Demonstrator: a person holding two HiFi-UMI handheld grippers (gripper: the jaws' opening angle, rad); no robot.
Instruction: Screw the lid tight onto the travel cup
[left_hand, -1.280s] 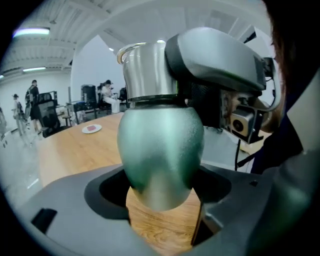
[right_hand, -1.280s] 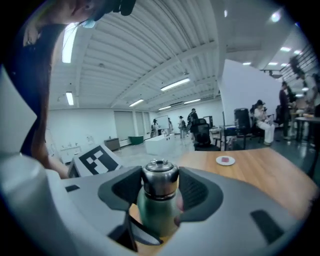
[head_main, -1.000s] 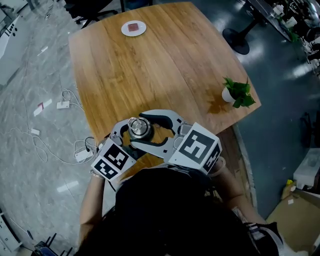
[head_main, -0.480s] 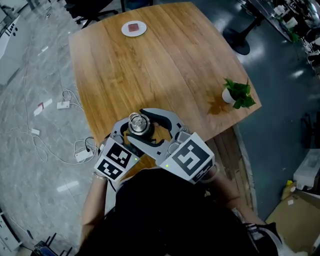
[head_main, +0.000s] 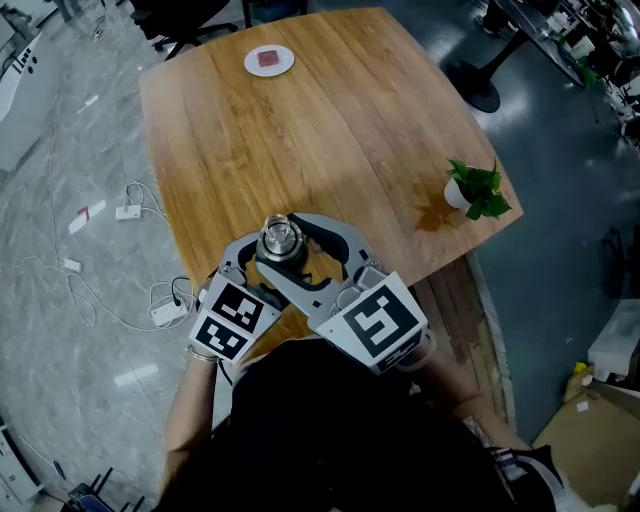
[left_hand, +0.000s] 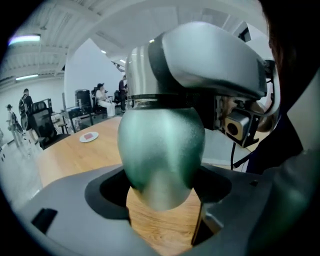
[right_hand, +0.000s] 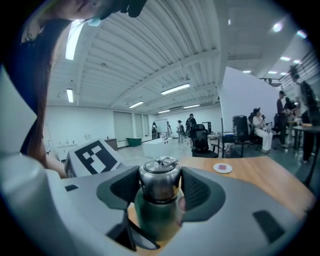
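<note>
A green travel cup (left_hand: 161, 150) with a steel lid (head_main: 281, 238) is held over the near edge of the wooden table (head_main: 300, 130). From the lower left, my left gripper (head_main: 263, 263) is shut on the cup's green body (right_hand: 156, 215), which fills the space between its jaws in the left gripper view, where that gripper (left_hand: 162, 187) shows wood below. My right gripper (head_main: 288, 244) comes in from the right. In the right gripper view it (right_hand: 160, 187) is shut on the lid (right_hand: 160, 179), a dark pad on each side. The cup's base is hidden in the head view.
A small white plate (head_main: 268, 60) with a red square lies at the table's far end. A potted plant (head_main: 476, 187) stands at the right edge. Cables and a power strip (head_main: 165, 310) lie on the floor to the left. People and office chairs are far behind.
The right gripper's marker cube has swung down and to the left around the lid. The cup and lid have shifted slightly away from me. The left gripper has kept its grip.
</note>
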